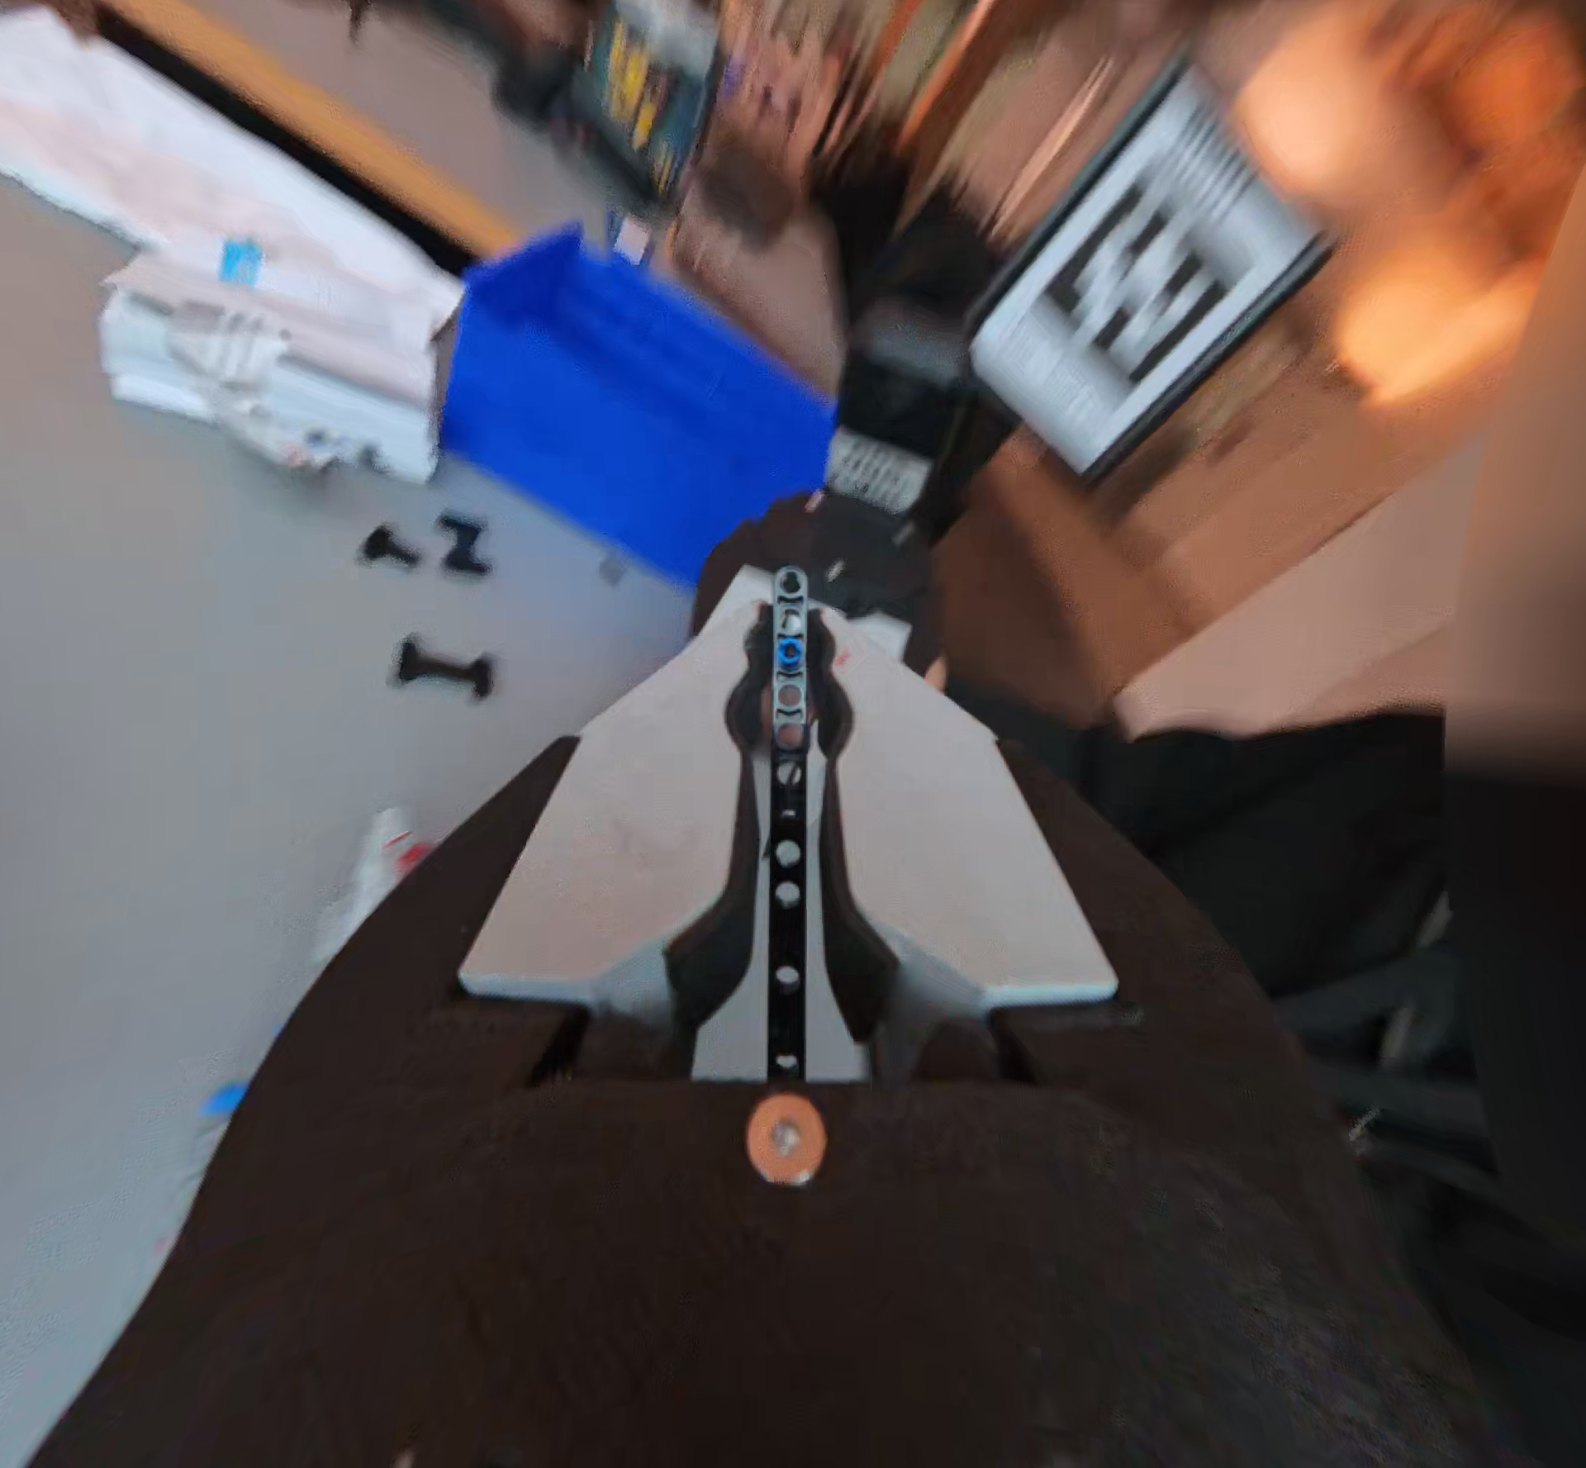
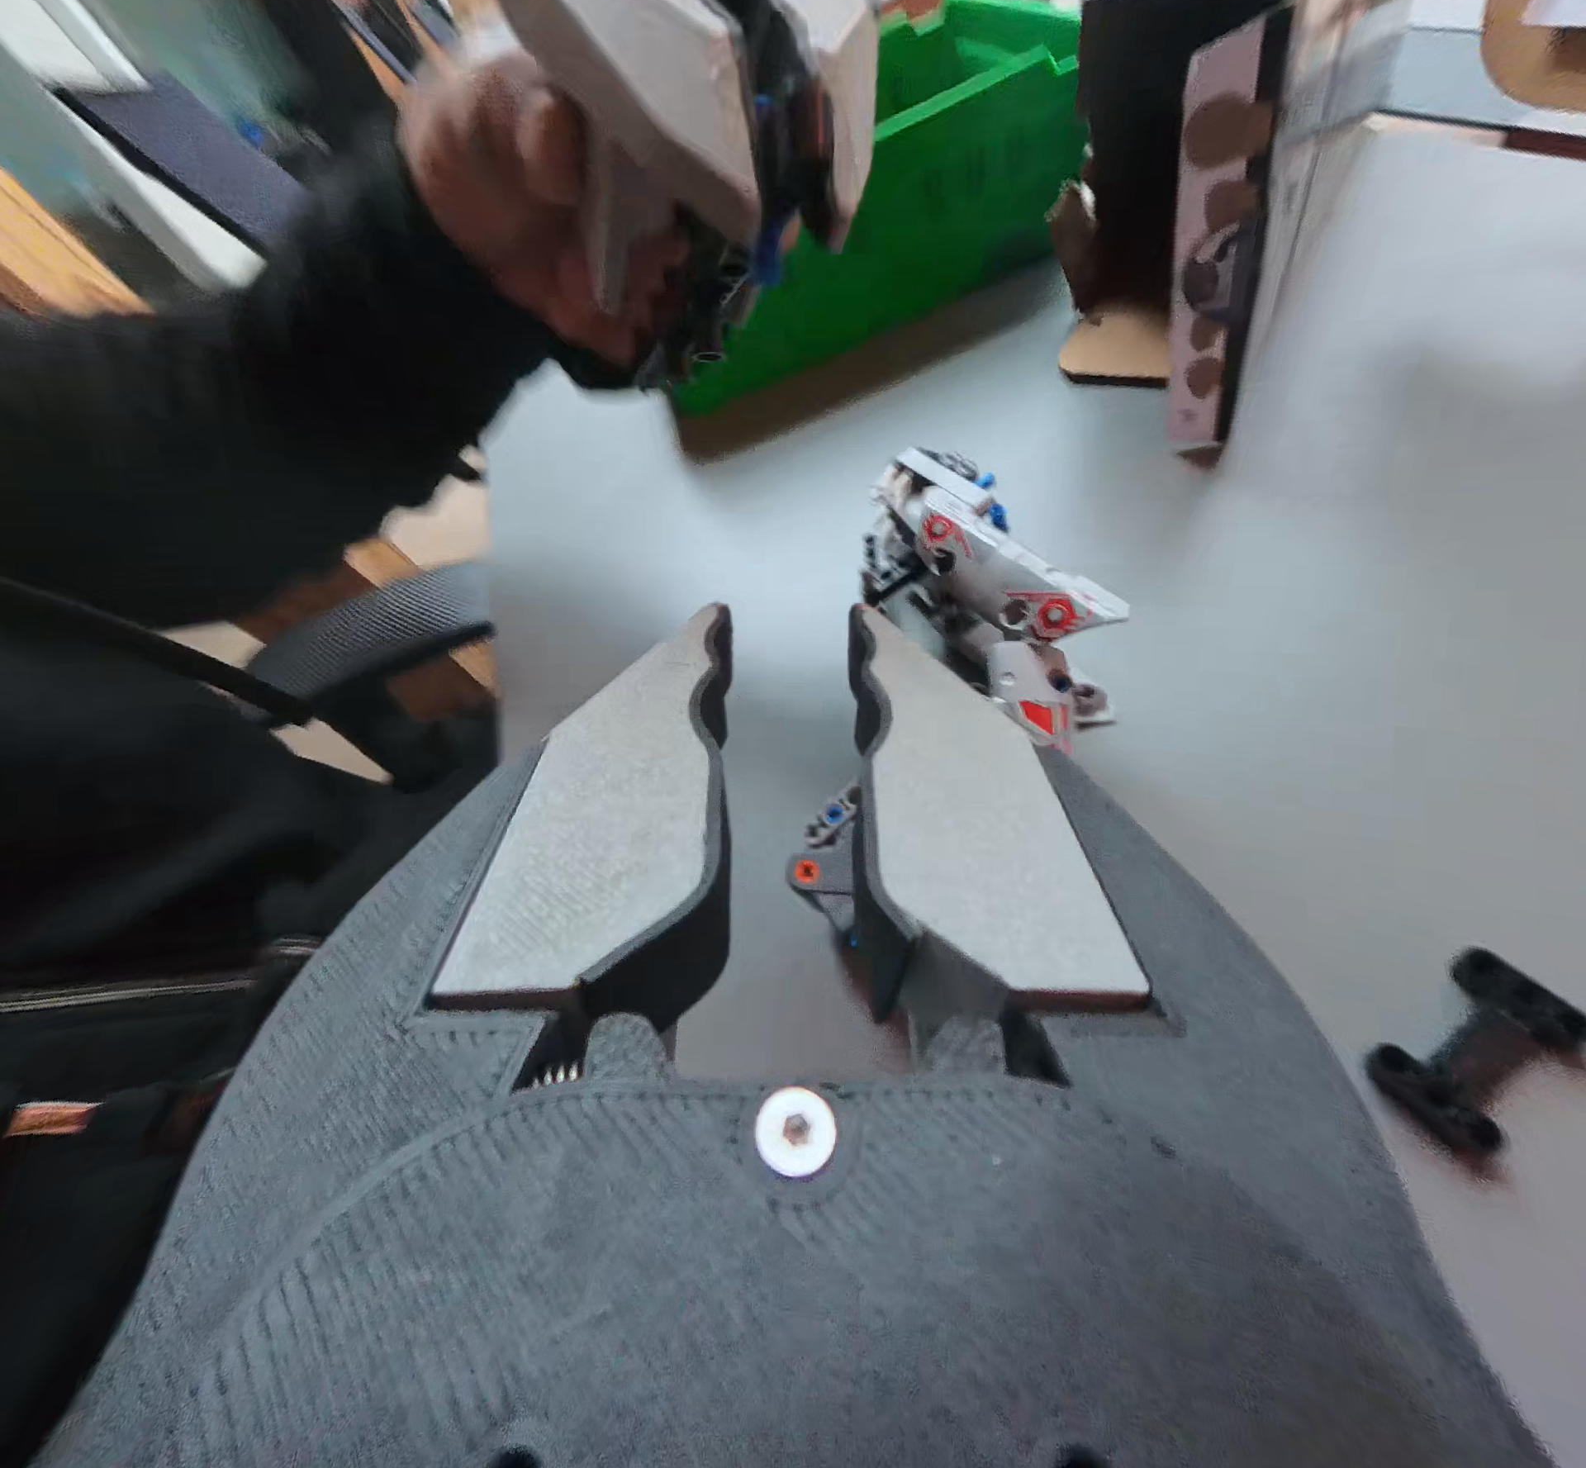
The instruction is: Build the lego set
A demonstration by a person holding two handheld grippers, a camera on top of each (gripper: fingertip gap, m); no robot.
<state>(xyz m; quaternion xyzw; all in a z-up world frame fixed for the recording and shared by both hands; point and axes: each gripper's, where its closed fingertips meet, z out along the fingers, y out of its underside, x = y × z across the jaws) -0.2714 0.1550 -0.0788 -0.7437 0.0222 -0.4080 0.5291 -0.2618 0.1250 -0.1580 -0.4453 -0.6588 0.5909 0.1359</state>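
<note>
Grey worktop [image 2: 1287, 654], smooth, matte. Blue bin [image 1: 626, 397], plastic, blurred, beside stacked white paper [image 1: 257, 328]. Green bin [image 2: 927, 225], stepped rim, far side. Open cardboard box [image 2: 1219, 208], upright. Lego model [image 2: 987, 603], grey panels with red marks, lying on the worktop just beyond the right claw [image 2: 789, 637], whose fingers stand apart, empty. Left claw [image 1: 789, 629] clamped on a thin black perforated beam [image 1: 785, 869] carrying a grey link and blue pin, held aloft. Black H-shaped pieces [image 1: 442, 667], loose.
</note>
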